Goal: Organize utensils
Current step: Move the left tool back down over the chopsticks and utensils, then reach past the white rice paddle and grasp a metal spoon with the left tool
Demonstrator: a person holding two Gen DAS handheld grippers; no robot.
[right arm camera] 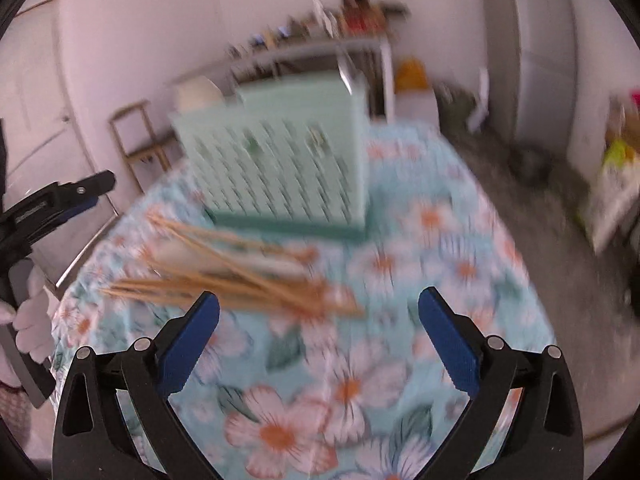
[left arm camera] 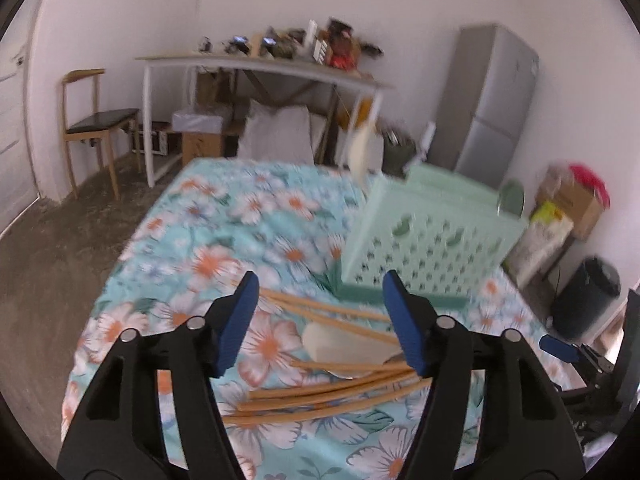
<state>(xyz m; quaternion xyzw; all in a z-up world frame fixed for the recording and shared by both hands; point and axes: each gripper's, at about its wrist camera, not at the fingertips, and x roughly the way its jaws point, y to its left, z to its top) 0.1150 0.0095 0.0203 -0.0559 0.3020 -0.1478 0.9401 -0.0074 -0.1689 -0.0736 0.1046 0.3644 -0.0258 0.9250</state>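
Observation:
Several wooden chopsticks [left arm camera: 320, 394] lie in a loose pile on the floral tablecloth, with a white spoon [left arm camera: 344, 346] among them. My left gripper [left arm camera: 320, 286] is open and empty, just above and before the pile. A mint green perforated utensil basket [left arm camera: 432, 240] stands behind the pile. In the right wrist view, which is blurred, the chopsticks [right arm camera: 240, 280] lie ahead and left of my open, empty right gripper [right arm camera: 320, 304], and the basket [right arm camera: 280, 160] stands beyond them. The left gripper [right arm camera: 68, 196] shows at the left edge.
The table carries a light blue floral cloth [left arm camera: 248, 216]. Behind it stand a white desk [left arm camera: 260, 66] with clutter, a wooden chair [left arm camera: 94, 124] and a grey fridge [left arm camera: 492, 100]. Boxes [left arm camera: 568, 200] and a dark bin [left arm camera: 584, 296] stand at the right.

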